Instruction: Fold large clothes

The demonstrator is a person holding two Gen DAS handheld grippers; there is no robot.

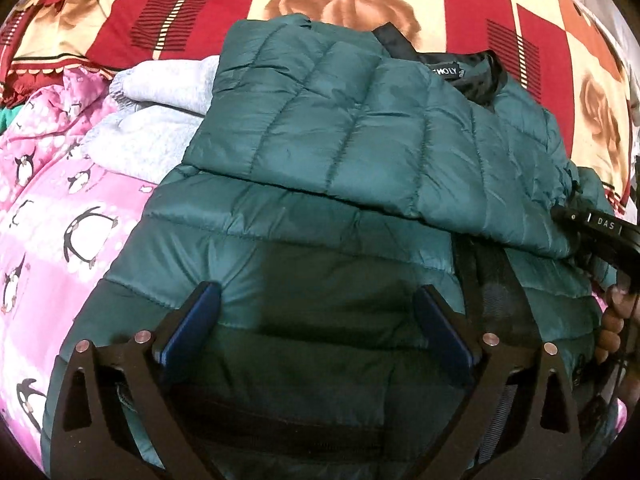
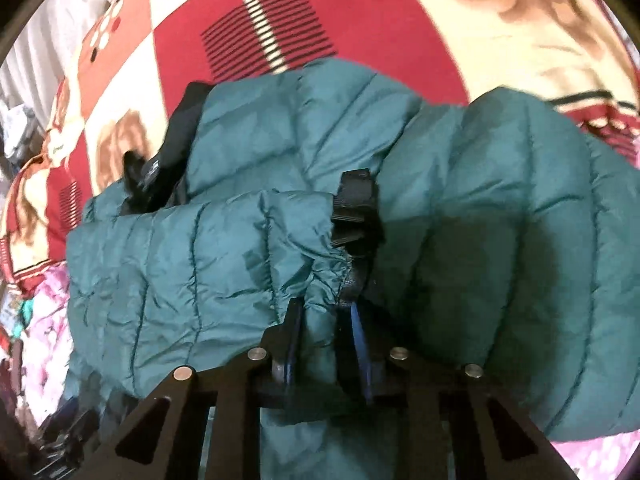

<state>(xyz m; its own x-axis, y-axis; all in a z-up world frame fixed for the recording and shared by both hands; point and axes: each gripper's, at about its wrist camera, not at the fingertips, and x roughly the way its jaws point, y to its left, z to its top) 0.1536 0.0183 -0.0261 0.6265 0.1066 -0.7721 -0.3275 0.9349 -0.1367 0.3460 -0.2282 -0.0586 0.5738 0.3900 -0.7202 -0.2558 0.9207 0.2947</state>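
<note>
A teal quilted puffer jacket (image 1: 340, 152) lies on the bed, with one sleeve folded across its body and the black collar lining (image 1: 472, 76) at the far side. My left gripper (image 1: 318, 300) is open just above the jacket's lower part, holding nothing. My right gripper (image 2: 326, 312) is shut on the cuff end of the jacket's sleeve (image 2: 192, 256), teal fabric bunched between its blue pads (image 2: 362, 340). The right gripper also shows at the right edge of the left wrist view (image 1: 600, 228). The jacket fills the right wrist view (image 2: 500, 208).
A red and cream rose-print bedspread (image 1: 152, 16) covers the bed beyond the jacket. A pink penguin-print garment (image 1: 60, 216) and a pale grey fleece (image 1: 152, 128) lie left of the jacket.
</note>
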